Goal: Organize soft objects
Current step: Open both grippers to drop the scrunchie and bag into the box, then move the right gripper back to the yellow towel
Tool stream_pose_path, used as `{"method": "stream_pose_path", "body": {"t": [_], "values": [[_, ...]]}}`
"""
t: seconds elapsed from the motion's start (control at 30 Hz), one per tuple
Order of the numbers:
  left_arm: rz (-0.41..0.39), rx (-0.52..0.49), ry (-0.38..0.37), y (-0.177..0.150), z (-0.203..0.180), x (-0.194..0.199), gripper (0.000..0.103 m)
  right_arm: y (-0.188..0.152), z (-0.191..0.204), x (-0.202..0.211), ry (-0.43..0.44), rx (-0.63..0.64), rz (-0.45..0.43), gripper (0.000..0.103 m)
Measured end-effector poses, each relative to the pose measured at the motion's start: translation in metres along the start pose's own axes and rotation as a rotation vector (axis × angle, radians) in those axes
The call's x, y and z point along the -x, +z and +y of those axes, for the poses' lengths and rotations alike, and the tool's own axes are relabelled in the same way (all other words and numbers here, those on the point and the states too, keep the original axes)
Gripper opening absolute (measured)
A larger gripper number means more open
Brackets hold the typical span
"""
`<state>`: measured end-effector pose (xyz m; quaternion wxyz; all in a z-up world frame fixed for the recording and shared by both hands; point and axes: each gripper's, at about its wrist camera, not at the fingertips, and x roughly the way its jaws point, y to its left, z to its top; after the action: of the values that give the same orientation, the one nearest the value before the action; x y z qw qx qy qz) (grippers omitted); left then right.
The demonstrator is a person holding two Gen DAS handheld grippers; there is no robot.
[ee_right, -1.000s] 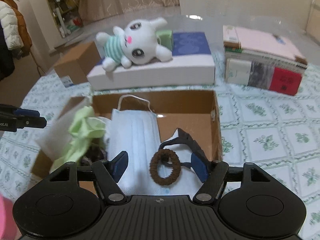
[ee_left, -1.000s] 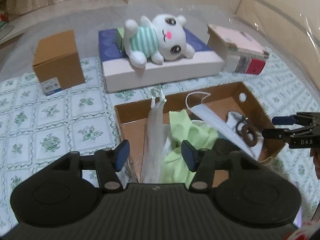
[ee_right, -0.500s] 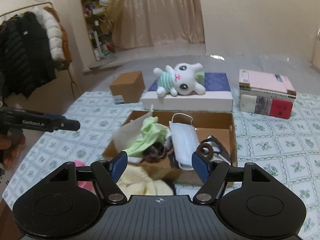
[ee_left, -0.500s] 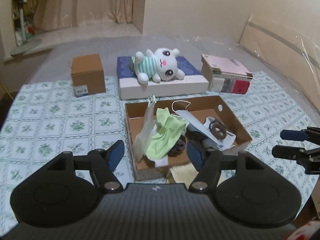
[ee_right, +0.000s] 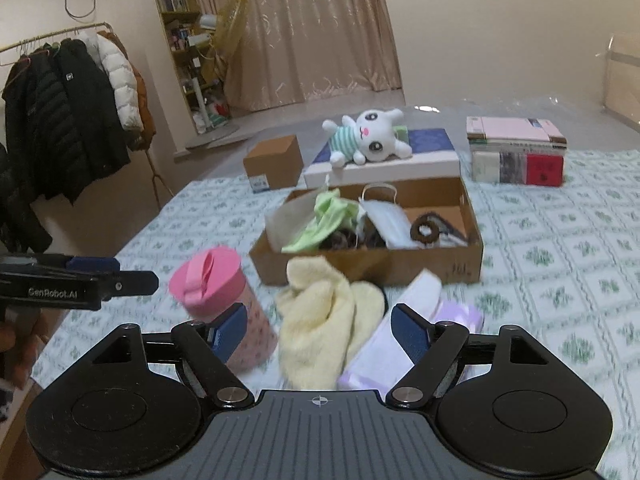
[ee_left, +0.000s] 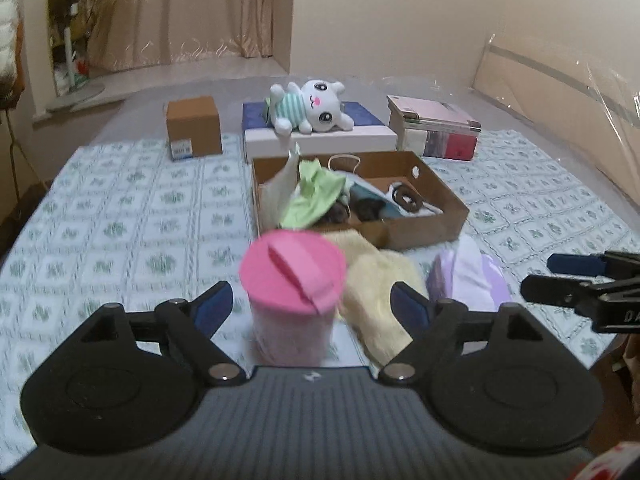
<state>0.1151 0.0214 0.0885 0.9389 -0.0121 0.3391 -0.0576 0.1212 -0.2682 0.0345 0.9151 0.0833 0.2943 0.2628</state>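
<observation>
1. Left wrist view: the left gripper (ee_left: 310, 306) has its jaws spread wide with nothing gripped; they have just been opening. The pink lidded cup (ee_left: 294, 292) stands between them, a rigid thing and no part of the sorting.
2. Right wrist view: the right gripper (ee_right: 320, 330) is also wide and empty, its jaws having just opened further. The yellow towel (ee_right: 320, 320) lies between them, untouched.
3. Both soft things left out of the cardboard box (ee_right: 440, 270) sit on the patterned table (ee_right: 560, 240) just at its 6 o'clock side; the lilac-and-white cloth (ee_right: 400, 344) is at the towel's 3 o'clock, touching it.
4. Handling, as I judge it: the towel is light, limp and fluffy, so it will sag and trail when lifted. Pinching the raised fold at its 12 o'clock end should gather enough layers to hold.
5. The lilac cloth looks smoother and possibly slippery; its folded white band near 12 o'clock seems the best hold.
6. The box already holds a green cloth (ee_right: 326, 220), a face mask (ee_right: 388, 218) and a brown hair tie (ee_right: 425, 232); free floor remains toward its 3 o'clock side.
7. The cup stands just at the towel's 9 o'clock, so a dragged corner could tip it.
</observation>
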Motion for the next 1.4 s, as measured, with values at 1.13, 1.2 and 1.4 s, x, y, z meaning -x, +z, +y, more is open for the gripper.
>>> {"method": "stream_pose_path", "body": {"t": [1.13, 1.2, 1.4], "values": [[-0.008, 0.069, 0.072, -0.065, 0.012, -0.006, 0.084, -0.050, 0.030, -0.050, -0.041, 0.221, 0.126, 0.079], [0.005, 0.069, 0.071, -0.066, 0.015, -0.011, 0.084, -0.051, 0.036, -0.062, -0.047, 0.278, 0.134, 0.079], [0.036, 0.093, 0.065, -0.069, 0.027, -0.027, 0.084, -0.057, 0.046, -0.107, -0.080, 0.416, 0.177, 0.079]]}}
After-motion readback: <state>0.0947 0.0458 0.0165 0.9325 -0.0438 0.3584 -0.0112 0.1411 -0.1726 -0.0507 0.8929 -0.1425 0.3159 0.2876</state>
